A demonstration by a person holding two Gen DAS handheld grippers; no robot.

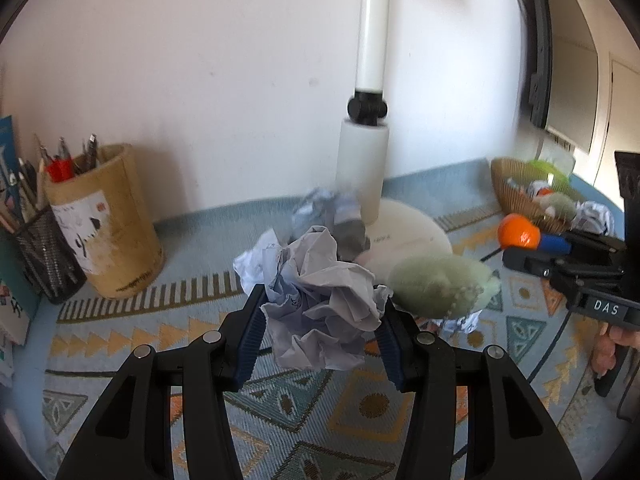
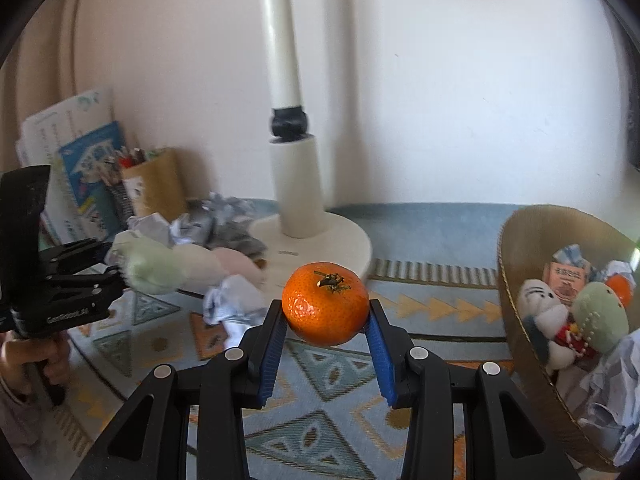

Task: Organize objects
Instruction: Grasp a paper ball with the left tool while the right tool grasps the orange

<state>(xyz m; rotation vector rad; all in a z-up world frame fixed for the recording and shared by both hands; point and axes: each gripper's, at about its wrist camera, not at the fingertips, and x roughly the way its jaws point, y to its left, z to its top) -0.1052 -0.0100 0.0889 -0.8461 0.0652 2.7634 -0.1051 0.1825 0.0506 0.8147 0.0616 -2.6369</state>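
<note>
A: Which step is shown?
B: Carrying. The left gripper (image 1: 322, 330) is clenched on a crumpled paper ball (image 1: 320, 304); the right gripper (image 2: 326, 338) clasps a mandarin (image 2: 325, 303). Both are clear of the patterned rug (image 2: 320, 424)

A: And next?
B: Probably sorting: the mandarin would go to the woven basket (image 2: 516, 280) at right, needing a short swing and release

A: Contents?
B: The basket holds plush toys, paper, a small packet and another orange fruit; the mesh cup (image 1: 48, 256) and cardboard tube (image 1: 108, 220) hold pens and pencils
</note>
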